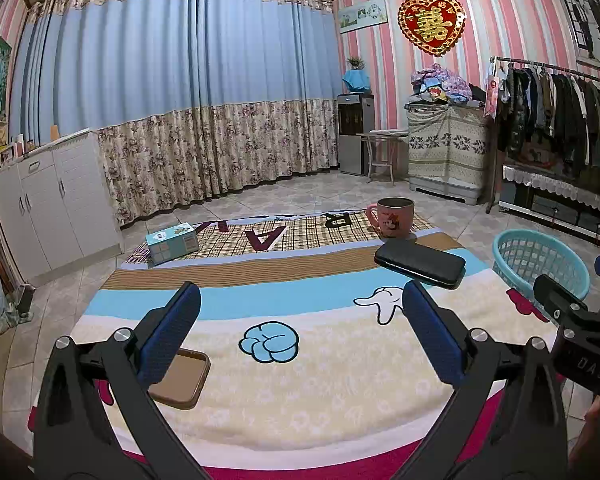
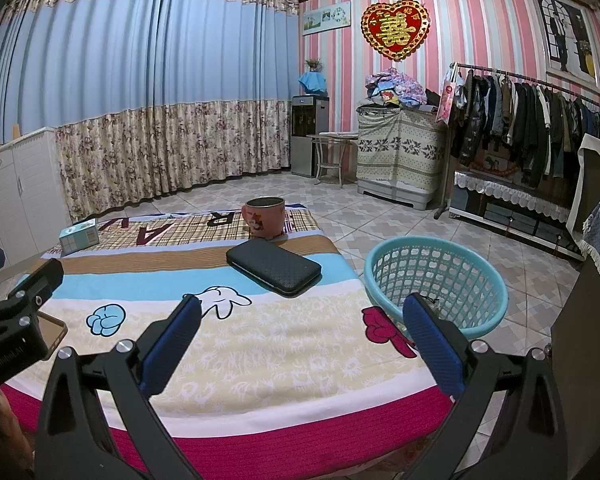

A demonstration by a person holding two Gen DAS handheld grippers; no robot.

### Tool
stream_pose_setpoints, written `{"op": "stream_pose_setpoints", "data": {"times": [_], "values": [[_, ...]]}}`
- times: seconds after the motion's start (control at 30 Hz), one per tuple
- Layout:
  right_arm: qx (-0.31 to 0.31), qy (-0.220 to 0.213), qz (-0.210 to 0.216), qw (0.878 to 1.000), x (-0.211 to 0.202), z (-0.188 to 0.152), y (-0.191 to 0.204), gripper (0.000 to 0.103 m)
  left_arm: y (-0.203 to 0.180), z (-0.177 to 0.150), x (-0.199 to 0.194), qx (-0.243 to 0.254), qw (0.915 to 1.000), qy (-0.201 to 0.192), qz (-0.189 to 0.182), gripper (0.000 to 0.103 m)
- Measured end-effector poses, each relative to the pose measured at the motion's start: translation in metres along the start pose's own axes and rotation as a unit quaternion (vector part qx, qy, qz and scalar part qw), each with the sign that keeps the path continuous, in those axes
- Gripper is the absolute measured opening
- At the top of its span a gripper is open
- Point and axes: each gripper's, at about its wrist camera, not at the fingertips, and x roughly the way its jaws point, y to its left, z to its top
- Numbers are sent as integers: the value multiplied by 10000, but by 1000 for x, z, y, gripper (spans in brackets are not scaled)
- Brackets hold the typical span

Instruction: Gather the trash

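Above the near edge of a cartoon-print blanket [image 1: 300, 392], the left gripper [image 1: 300, 332] and right gripper [image 2: 302, 344] are held with jaws spread wide and nothing between them. "DAS" can be read on the right gripper's body. Farther off lie a brown tray [image 1: 180, 380], a black case [image 2: 274, 266], a pink mug [image 2: 265, 216] and a tissue box [image 1: 173, 243]. Large letters "A" and "R" are printed on the plaid cloth [image 1: 300, 232]. A teal basket [image 2: 440, 280] is seen off the right edge; no trash can be made out.
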Motion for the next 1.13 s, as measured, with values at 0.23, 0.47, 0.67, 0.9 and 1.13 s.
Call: {"op": "stream_pose_setpoints", "data": {"times": [0.23, 0.47, 0.67, 0.9, 1.13], "values": [[-9, -1, 0, 10000, 0, 0, 0, 98, 0, 0, 0, 6, 10000, 0, 5, 98], [-3, -5, 0, 10000, 0, 0, 0, 98, 1, 0, 1, -6, 10000, -12, 10, 98], [-22, -11, -1, 10000, 0, 1, 1, 98, 2, 1, 1, -13, 10000, -17, 26, 98], [-21, -4, 22, 10000, -1, 2, 1, 98, 5, 4, 2, 10, 10000, -17, 37, 98], [-16, 19, 38, 10000, -1, 5, 0, 98, 6, 5, 0, -23, 10000, -28, -15, 98]]}}
